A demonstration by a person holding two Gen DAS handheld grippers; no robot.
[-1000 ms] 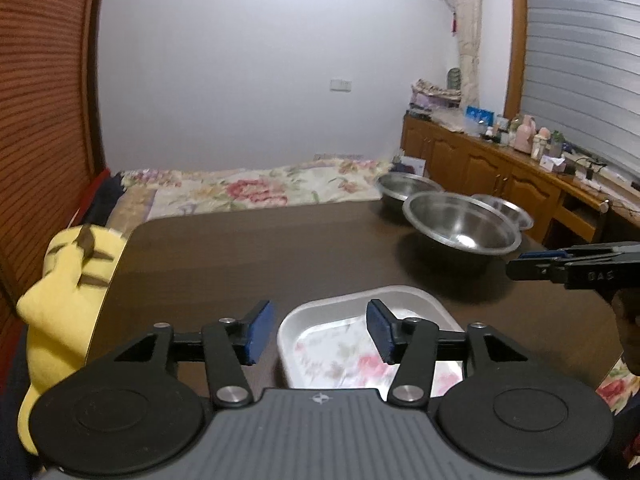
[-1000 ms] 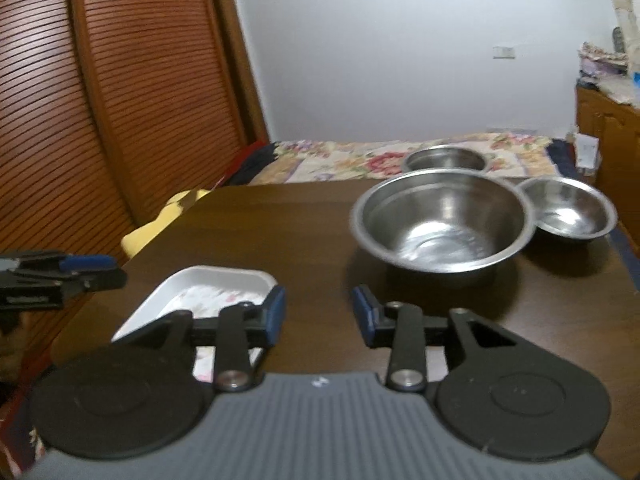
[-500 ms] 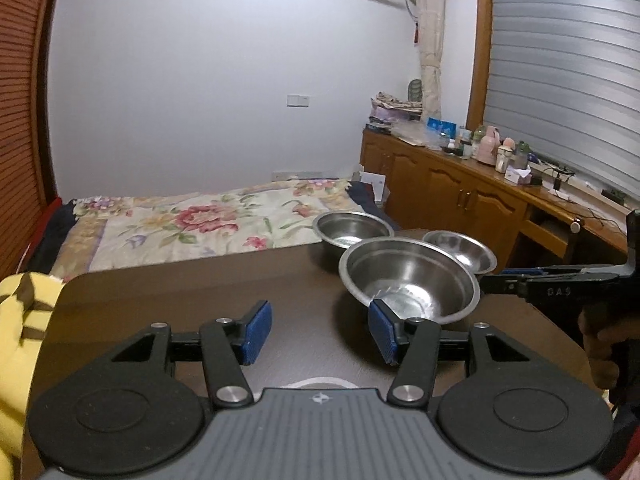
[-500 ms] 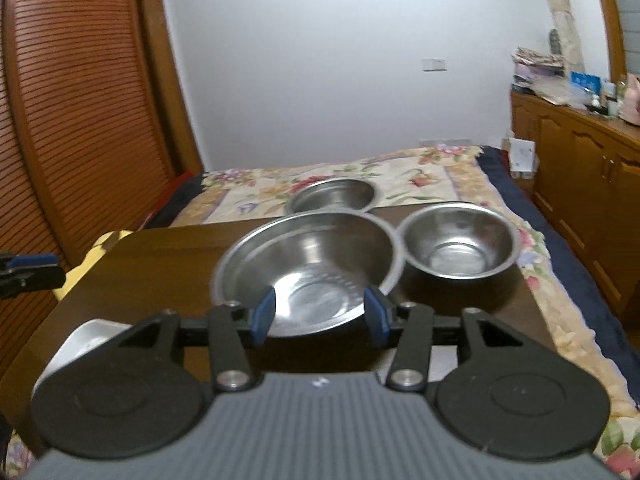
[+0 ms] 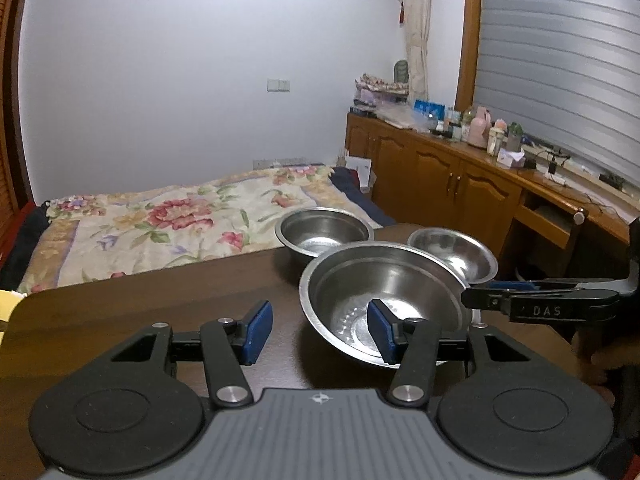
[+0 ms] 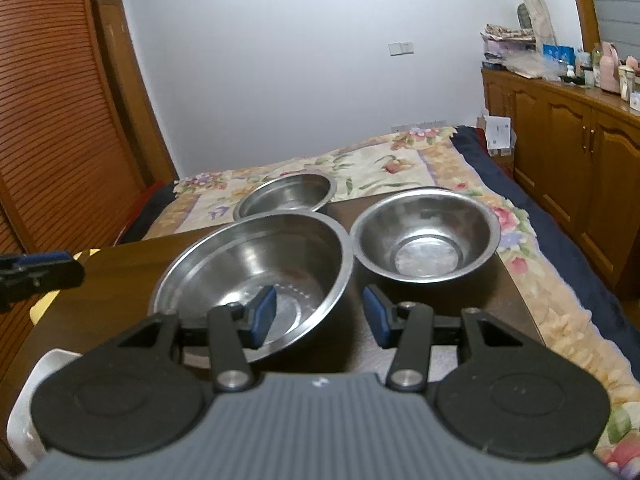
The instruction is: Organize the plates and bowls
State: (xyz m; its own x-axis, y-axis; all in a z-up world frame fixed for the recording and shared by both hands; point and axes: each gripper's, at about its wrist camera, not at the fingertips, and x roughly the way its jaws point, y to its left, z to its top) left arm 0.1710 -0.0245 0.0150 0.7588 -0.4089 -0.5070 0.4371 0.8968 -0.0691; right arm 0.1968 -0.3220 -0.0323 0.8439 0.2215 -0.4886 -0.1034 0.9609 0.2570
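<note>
Centrally, the large steel bowl rests on the dark table; left gripper and right gripper hover spread, pinching nothing.

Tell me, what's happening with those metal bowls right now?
Both grippers, left and right, open, holding nothing. Big bowl, two smaller bowls sit untouched on table. Nothing in the way.

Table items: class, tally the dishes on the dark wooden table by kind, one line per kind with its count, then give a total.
Steel bowls: 3 — large bowl, medium bowl, far bowl.
White trays: 1 — white tray, only its edge showing at the lower left of the right wrist view.
Total: 4
</note>
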